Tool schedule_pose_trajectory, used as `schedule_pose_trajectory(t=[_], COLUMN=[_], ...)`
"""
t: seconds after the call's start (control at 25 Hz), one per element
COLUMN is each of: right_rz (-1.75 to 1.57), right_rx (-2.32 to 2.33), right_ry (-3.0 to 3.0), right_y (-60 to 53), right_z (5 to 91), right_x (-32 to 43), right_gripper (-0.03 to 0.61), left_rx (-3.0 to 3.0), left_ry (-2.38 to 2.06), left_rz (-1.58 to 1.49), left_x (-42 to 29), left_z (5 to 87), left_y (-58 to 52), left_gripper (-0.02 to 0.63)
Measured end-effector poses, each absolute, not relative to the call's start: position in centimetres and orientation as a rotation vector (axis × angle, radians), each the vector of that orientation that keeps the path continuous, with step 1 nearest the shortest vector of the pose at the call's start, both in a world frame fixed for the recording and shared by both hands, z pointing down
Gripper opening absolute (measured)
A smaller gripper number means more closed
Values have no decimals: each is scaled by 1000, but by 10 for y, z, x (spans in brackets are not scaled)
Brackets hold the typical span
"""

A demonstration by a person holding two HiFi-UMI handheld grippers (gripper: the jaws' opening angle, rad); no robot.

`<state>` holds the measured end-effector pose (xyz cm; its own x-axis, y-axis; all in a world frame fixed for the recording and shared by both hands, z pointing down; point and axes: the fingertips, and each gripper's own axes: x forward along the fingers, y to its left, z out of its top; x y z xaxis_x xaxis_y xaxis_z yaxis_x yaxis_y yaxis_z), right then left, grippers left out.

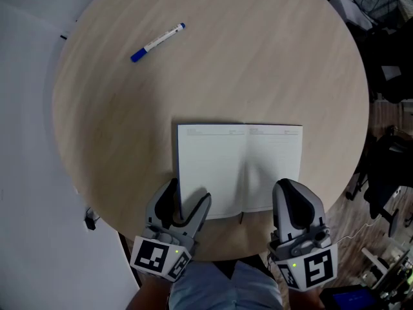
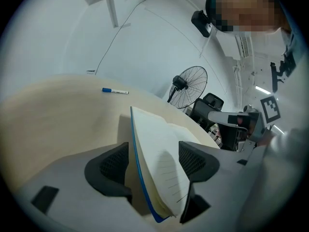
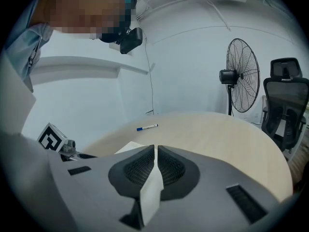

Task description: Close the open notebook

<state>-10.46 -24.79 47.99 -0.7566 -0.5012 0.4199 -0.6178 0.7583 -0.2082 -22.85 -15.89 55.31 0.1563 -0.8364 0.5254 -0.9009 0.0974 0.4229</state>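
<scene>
The left gripper (image 1: 188, 196) stood released astride the notebook's (image 1: 240, 160) near-left edge; the right gripper (image 1: 288, 191) pinched a right page. The notebook lay fully open on the table's (image 1: 271, 63) near side, so the closing seemed all left. A pen (image 1: 158, 42) lay beyond.

An open notebook (image 1: 240, 166) lies on the round worktop (image 1: 258, 57), with a pen (image 1: 158, 42) well apart from it. The left gripper's (image 1: 188, 194) spread jaws straddle its near left corner. The right gripper (image 1: 287, 189) is at its near right corner.

The head view looks steeply down on the round table (image 1: 258, 57) from above its near edge. Both gripper views sit low and close there, facing its far side. All three share the notebook (image 1: 213, 166) and blue pen (image 1: 158, 41).
</scene>
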Motion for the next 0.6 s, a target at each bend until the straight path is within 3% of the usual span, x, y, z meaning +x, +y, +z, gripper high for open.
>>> schedule_pose_trajectory(t=[0.24,0.6], right_rz=[475,436], right_rx=[881,933], right_ry=[-2618,-2651], right_y=[-247,-240], right_z=[475,431], right_x=[-99,-87], right_gripper=[49,49], left_rx=[1736,1842], left_ry=[-1635,-1607], left_rz=[120,110], left_x=[-219,-192], left_z=[552,488], left_y=[-158,-154], left_gripper=[325,324])
